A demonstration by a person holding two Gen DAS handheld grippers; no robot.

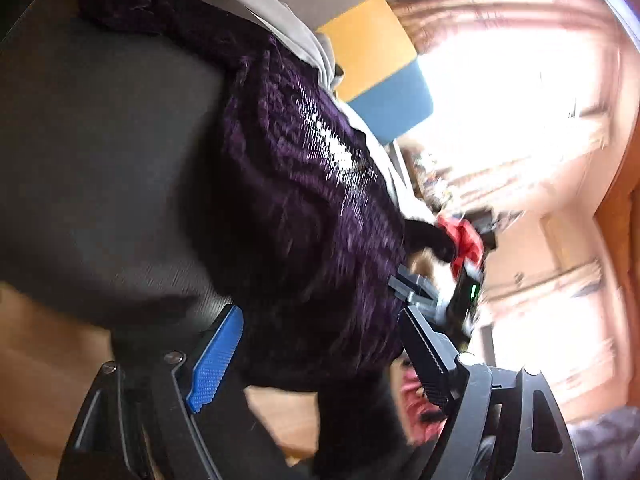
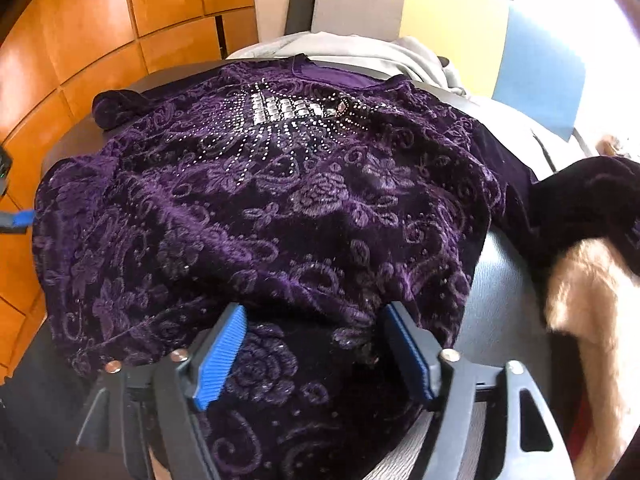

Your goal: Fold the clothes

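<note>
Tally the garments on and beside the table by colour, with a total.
Purple: 1, the top spread on the table
Grey: 1, the garment behind the top
Cream: 1, the fuzzy piece at the right edge
Total: 3

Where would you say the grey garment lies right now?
In the right wrist view, the grey garment lies at the table's far edge, just behind the purple top's neckline, before the chair.
</note>
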